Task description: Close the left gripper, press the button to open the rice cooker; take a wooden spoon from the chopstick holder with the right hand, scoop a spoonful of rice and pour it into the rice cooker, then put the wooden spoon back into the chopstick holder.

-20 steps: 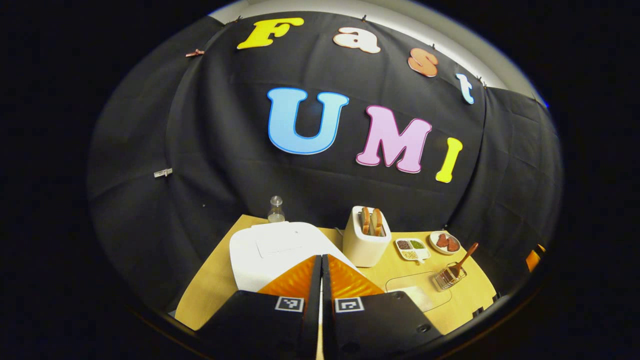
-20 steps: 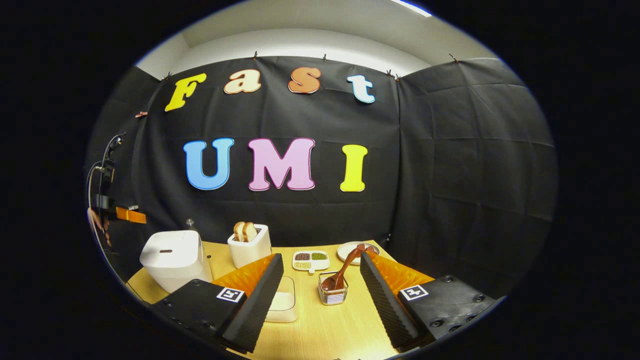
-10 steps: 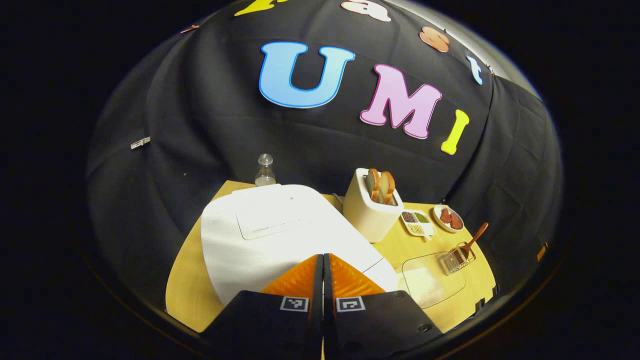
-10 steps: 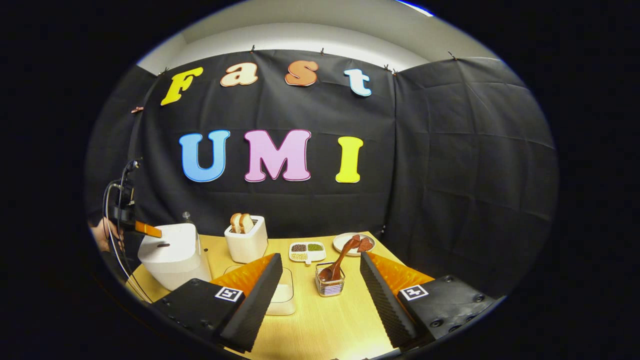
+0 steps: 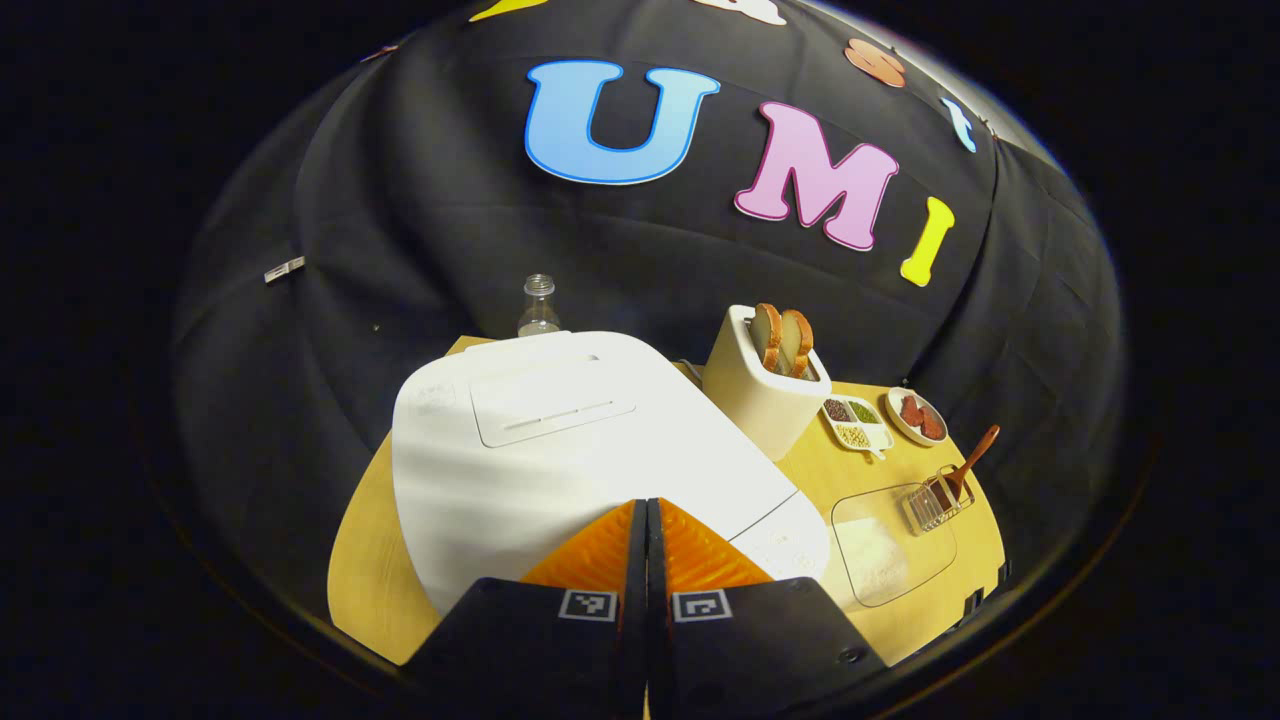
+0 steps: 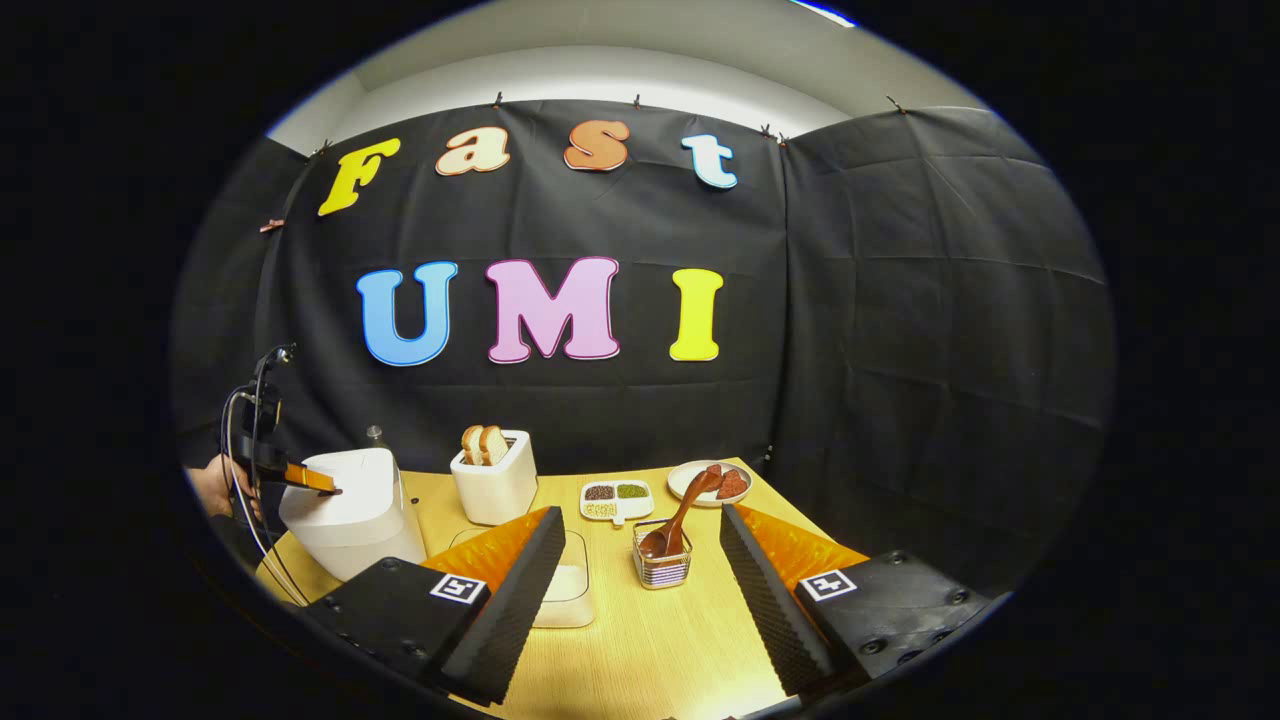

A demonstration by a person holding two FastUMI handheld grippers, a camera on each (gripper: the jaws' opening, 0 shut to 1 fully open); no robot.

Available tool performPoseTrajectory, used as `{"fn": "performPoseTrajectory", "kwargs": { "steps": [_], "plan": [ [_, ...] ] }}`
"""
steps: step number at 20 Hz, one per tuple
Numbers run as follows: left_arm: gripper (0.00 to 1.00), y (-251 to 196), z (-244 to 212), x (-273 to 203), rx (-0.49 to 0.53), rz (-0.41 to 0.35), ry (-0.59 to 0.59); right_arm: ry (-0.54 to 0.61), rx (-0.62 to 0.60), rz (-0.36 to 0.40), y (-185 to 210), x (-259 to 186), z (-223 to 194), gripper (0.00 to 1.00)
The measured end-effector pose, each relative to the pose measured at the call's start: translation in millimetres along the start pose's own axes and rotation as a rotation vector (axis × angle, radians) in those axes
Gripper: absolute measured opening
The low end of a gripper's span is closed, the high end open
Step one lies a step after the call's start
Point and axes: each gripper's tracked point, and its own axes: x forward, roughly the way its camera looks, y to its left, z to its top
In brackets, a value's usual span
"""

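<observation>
My left gripper [image 5: 645, 520] has its fingers pressed together, tips right over the cooker [image 5: 560, 440] at its front edge, lid down. My right gripper [image 6: 640, 560] is spread wide, hanging above bare surface [image 6: 650, 650] near the front edge. The spoon [image 6: 680, 520] leans in the holder [image 6: 662, 566] just ahead, nothing crowding it
</observation>
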Motion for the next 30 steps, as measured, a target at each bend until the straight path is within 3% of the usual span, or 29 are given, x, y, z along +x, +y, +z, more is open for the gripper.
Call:
{"fn": "performPoseTrajectory", "kwargs": {
  "steps": [5, 9, 12, 17, 20, 22, 24, 26, 29, 30],
  "plan": [
    [0.07, -2.7, 10.0, -7.7, -0.022, 0.036, -0.043, 0.004, -0.004, 0.049, 0.2, 13.3, -0.9, 0.98],
    [0.06, -16.6, 54.7, -53.0, 0.047, 0.094, -0.186, 0.018, -0.018, 0.085, -8.1, 33.4, -8.8, 0.98],
    [0.06, -45.5, 75.0, -92.4, 0.032, 0.064, -0.251, 0.038, 0.0, 0.136, -8.7, 50.1, -14.5, 0.98],
    [0.08, -80.5, 70.7, -148.2, 0.011, 0.099, -0.397, 0.072, 0.03, 0.166, -15.6, 89.2, -22.4, 0.98],
    [0.11, -93.3, 51.8, -169.1, -0.013, 0.123, -0.424, 0.102, 0.051, 0.168, -23.5, 107.3, -27.7, 0.97],
    [0.18, -102.3, 36.2, -176.7, 0.002, 0.119, -0.417, 0.12, 0.066, 0.164, -28.5, 118.6, -32.5, 0.97],
    [0.31, -111.2, 23.5, -179.5, 0.009, 0.111, -0.41, 0.147, 0.077, 0.162, -32.8, 128.5, -40.1, 0.97],
    [0.5, -118.9, 8.5, -176.8, -0.006, 0.104, -0.385, 0.167, 0.082, 0.157, -38.0, 138.5, -46.0, 0.98],
    [0.95, -129.7, -15.8, -170.3, -0.02, 0.101, -0.328, 0.202, 0.12, 0.156, -41.1, 152.7, -53.6, 0.98],
    [0.96, -127.4, -21.5, -168.5, -0.018, 0.12, -0.316, 0.209, 0.124, 0.154, -42.8, 159.2, -55.8, 0.98]
  ]
}}
